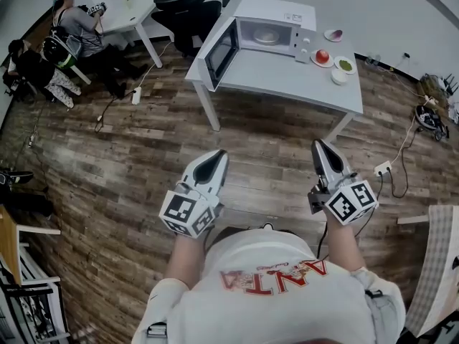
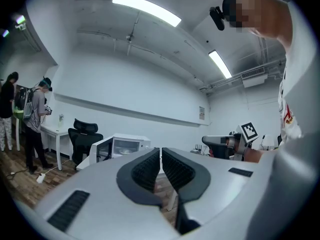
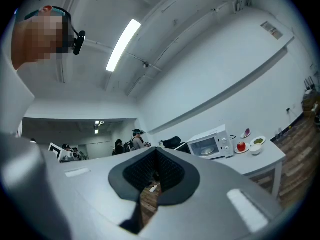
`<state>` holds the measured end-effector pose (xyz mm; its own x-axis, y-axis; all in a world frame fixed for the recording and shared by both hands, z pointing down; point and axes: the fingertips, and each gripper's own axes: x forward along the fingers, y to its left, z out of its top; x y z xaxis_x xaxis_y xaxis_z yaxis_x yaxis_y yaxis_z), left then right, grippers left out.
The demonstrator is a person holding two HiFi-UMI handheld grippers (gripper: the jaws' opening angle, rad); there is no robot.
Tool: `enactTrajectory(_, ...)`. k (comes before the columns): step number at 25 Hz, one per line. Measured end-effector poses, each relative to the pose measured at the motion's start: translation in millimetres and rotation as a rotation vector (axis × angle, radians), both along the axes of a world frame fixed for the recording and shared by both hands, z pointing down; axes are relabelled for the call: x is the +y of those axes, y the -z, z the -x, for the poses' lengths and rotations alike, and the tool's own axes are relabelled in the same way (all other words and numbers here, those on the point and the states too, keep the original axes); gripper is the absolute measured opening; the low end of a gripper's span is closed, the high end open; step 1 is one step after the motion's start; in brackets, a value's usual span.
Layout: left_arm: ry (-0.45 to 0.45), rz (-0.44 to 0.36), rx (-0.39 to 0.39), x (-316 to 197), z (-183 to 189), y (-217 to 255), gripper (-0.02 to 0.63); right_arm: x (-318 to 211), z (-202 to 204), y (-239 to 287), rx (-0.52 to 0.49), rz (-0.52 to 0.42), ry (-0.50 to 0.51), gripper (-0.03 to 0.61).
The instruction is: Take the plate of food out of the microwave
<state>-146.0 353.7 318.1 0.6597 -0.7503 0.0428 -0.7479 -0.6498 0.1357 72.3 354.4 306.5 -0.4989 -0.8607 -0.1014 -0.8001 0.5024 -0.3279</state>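
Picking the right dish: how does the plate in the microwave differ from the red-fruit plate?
The plate in the microwave lies inside, door open; the red-fruit plate stands outside on the table. The former's load looks pale, the latter's red. Both are round and white.

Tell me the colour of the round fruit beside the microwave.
Red. The round fruit shows best in the head view.

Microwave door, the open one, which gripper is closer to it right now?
Left. The left gripper sits almost straight back from the open microwave door, well short of the table; the right gripper is as far back but off to the right.
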Motion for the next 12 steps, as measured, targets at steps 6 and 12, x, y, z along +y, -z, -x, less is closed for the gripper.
enactTrajectory(6,0.033,0.008,-0.020,-5.4,-23.3,-10.1,0.021,-8.3,-28.2,-26.2,-0.010,0.053,0.029,0.000)
enactTrajectory(12,0.015,0.025,-0.006,-28.5,-41.8,-13.1,0.018,-30.6,-54.8,-35.6,-0.005,0.065,-0.001,0.000)
